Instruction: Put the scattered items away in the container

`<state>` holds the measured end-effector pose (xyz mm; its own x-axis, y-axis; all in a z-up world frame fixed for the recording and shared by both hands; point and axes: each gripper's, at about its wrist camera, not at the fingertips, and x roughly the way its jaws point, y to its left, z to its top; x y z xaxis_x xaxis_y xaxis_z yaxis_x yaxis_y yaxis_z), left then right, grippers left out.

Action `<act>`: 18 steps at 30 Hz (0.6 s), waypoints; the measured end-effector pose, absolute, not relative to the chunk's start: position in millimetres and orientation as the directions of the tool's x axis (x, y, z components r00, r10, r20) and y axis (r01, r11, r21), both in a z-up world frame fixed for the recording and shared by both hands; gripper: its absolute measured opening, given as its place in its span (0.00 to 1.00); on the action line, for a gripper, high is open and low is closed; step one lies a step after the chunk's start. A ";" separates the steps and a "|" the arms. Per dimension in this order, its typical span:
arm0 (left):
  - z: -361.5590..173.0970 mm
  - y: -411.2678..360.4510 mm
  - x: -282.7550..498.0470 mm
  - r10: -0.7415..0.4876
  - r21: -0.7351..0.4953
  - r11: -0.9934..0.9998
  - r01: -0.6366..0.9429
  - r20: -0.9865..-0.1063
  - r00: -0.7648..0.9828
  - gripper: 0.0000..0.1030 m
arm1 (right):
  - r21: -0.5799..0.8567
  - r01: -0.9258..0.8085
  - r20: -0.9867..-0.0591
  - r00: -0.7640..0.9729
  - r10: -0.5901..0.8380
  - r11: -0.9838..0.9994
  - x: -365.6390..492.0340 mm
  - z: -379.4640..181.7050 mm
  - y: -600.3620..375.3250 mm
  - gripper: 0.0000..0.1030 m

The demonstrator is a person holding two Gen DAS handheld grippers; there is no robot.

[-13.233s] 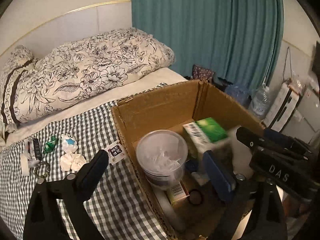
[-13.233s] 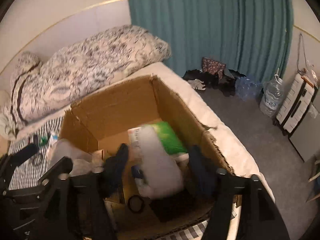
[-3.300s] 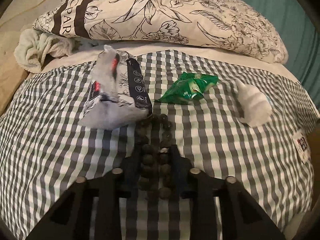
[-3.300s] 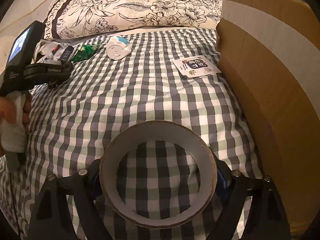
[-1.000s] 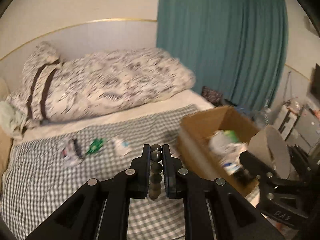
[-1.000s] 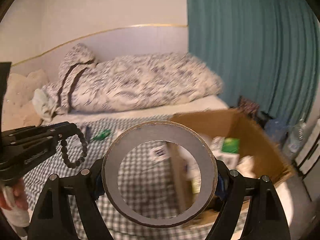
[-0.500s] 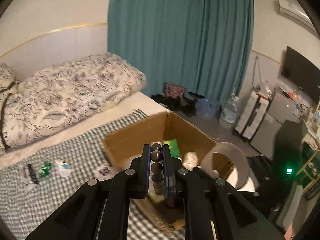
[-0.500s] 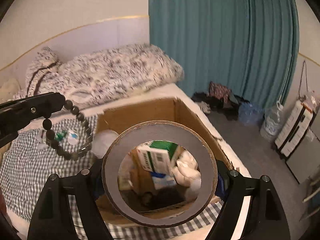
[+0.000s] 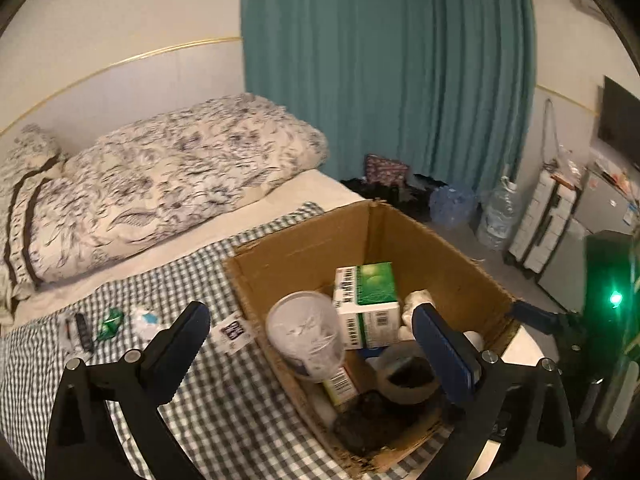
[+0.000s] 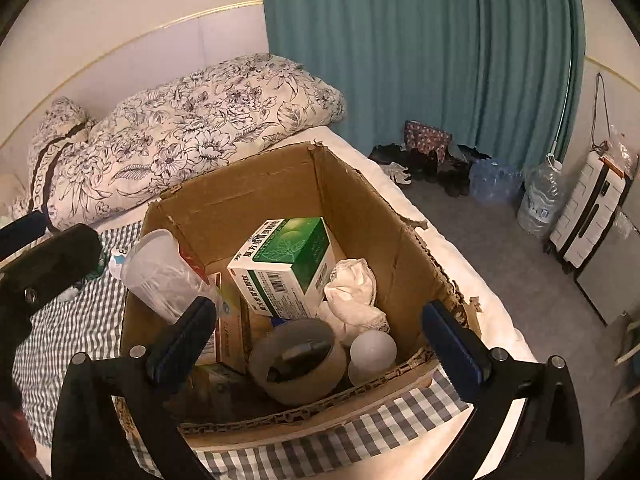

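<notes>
Cardboard box [image 10: 360, 216]: its floor is largely hidden beneath its contents. The dark mass [image 9: 368, 420] at its near corner is blurred beyond identification. Small items [image 9: 108, 326] left of the box are too small to identify.

Dim warm indoor light, source unseen. Left wrist view soft, smeared around cardboard box [image 9: 308, 240]; right wrist view sharper. Deep shadow at box bottom. Green lamp glare right of box. Fisheye bending, black vignette corners.
</notes>
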<state>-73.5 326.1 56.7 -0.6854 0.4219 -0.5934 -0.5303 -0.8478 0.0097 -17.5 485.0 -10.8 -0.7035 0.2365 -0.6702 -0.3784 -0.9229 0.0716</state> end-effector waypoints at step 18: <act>-4.2 158.8 -69.4 0.093 0.064 -0.981 -0.183 -0.675 -0.732 1.00 | 0.067 -0.288 -0.607 -0.772 0.190 -0.955 9.9 10.0 392.3 1.00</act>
